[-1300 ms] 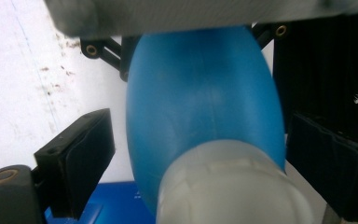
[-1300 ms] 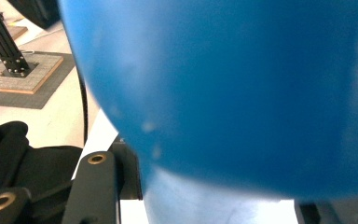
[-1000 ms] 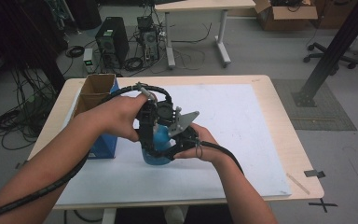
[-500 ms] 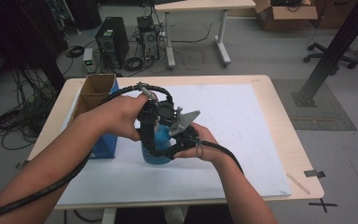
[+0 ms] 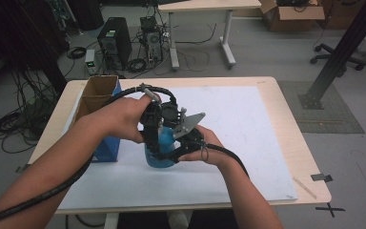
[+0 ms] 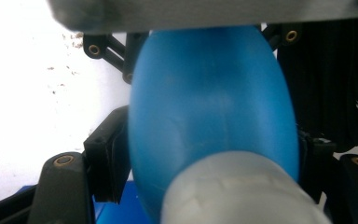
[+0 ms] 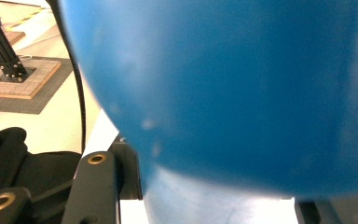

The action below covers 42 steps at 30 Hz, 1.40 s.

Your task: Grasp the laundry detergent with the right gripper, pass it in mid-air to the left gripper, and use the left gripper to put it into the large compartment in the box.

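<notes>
My left gripper [image 5: 158,125] has just been closing on the blue bottle [image 5: 160,151], pads at its upper body; my right gripper [image 5: 183,149] is clamped low on it, mid-table [image 5: 286,119]. Risk: squeezing deforms it, or it twists loose. Box [image 5: 97,98] crowds the left; open room on the right.

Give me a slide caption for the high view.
Both grippers hold a blue bottle upright beside a cardboard box.

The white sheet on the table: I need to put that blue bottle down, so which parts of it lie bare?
Bare: the white sheet right of the blue bottle, out to its right edge, and the strip along its near edge. Crowded: the left side, where the cardboard box stands beside both hands.
</notes>
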Motion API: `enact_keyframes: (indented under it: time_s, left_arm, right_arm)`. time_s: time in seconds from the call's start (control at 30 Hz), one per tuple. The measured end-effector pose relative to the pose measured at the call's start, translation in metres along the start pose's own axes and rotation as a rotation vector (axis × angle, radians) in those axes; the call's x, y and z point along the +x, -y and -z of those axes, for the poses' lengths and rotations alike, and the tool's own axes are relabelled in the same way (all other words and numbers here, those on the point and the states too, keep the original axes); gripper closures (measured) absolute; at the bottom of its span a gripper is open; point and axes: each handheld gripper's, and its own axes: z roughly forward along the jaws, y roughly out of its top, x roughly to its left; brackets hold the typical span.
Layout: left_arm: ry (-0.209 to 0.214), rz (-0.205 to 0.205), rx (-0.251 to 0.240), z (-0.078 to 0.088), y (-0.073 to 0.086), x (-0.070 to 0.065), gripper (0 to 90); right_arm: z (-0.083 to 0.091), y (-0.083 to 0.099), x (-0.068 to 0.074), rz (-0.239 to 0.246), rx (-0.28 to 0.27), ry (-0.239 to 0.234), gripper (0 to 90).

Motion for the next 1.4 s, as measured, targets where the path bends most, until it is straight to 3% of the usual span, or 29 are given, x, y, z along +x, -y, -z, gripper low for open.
enact_keyframes:
  time_s: [0.27, 0.73, 0.8, 1.13, 1.4]
  left_arm:
    - [-0.014, -0.015, 0.010, 0.0013, -0.0018, -0.0034, 36.3]
    - [-0.033, 0.004, 0.058, -0.0001, -0.0046, -0.0066, 37.5]
    - [-0.044, -0.009, 0.067, -0.0007, -0.0050, -0.0064, 37.6]
    - [-0.043, 0.003, 0.056, 0.0054, -0.0040, -0.0011, 37.8]
    - [-0.058, 0.017, 0.072, 0.0078, -0.0044, 0.0002, 37.7]
  right_arm:
    - [0.0004, -0.0007, 0.0001, -0.008, -0.011, -0.008, 45.3]
    - [-0.0002, -0.0006, 0.0015, -0.006, -0.006, -0.004, 44.8]
    - [-0.0008, 0.0000, 0.0018, -0.011, -0.002, -0.002, 44.2]
    - [0.0052, 0.0044, 0.0005, -0.062, -0.070, 0.018, 39.0]
    - [0.0078, 0.0085, -0.0009, -0.072, -0.075, 0.038, 33.2]
